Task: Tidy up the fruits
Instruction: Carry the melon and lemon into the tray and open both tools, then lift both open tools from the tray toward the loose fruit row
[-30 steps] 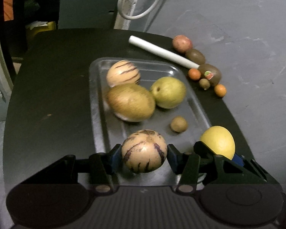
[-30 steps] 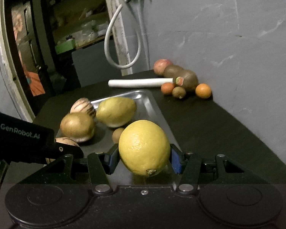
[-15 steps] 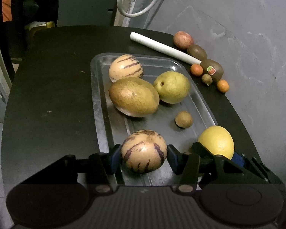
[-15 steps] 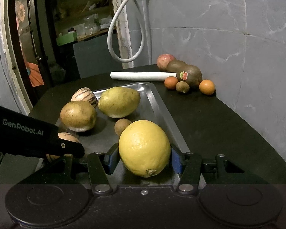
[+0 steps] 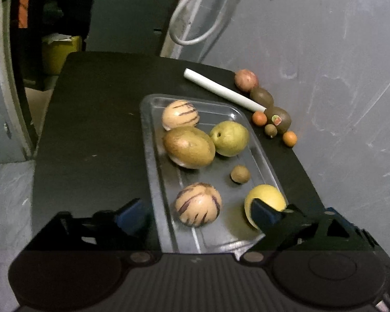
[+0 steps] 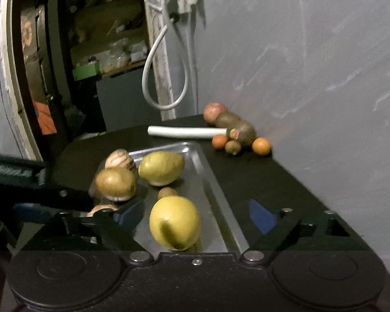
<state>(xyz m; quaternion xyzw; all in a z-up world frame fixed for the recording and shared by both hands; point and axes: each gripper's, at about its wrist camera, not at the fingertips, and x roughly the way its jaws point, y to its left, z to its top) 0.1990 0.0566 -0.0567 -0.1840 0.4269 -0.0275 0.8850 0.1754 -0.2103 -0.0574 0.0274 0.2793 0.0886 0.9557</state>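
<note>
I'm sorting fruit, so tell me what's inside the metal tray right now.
In the metal tray: two striped melons, a brown oval fruit, a green pear, a small kiwi, a lemon partly hidden by a gripper finger.

The left gripper (image 5: 199, 214) tilts steeply downward, jaws opening wide, nothing pressed between them. The right gripper (image 6: 197, 214), at its 3 o'clock, likewise spreads, pads clear.
</note>
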